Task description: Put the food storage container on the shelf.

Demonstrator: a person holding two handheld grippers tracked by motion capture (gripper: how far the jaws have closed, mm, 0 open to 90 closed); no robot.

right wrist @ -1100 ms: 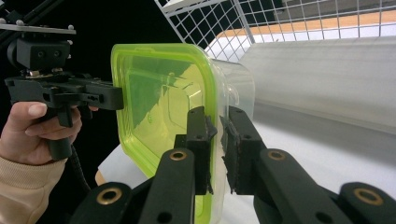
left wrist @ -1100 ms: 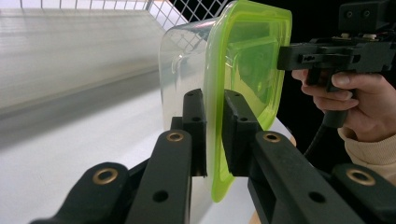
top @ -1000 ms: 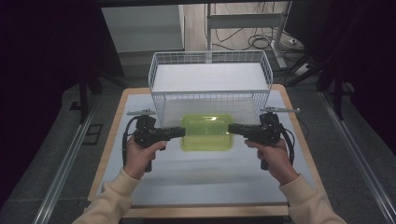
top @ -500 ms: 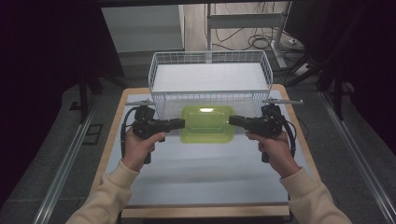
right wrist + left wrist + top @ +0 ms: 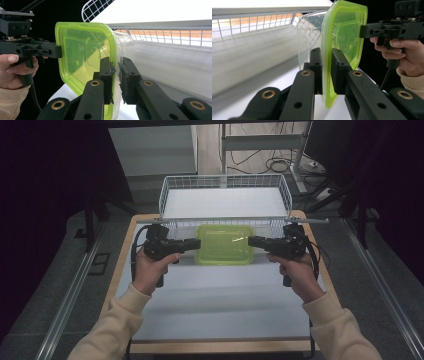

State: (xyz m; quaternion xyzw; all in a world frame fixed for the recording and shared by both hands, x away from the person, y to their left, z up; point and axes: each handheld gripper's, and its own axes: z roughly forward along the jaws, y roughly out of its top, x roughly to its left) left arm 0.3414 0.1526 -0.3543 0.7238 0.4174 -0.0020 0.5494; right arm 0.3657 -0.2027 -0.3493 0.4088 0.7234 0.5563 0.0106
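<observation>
While both grips look secure, the left hand-held gripper (image 5: 196,243) and right hand-held gripper (image 5: 252,241) each clamped on the rim of the green-lidded plastic container (image 5: 223,245), it hangs just near of the wire basket (image 5: 225,182); lifting it in remains.

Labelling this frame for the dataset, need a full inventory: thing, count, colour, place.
container: 1, clear body with lime-green lid, held up between the two grippers just in front of the basket
wire basket: 1, white, far end of the table
table: 1, pale top with wooden edge, in front of the person
cables: several, dark, on the floor beyond the basket
left gripper: 1, black, clamped on the container's left rim
right gripper: 1, black, clamped on the container's right rim
hands: 2, cream sleeves, each holding a gripper
</observation>
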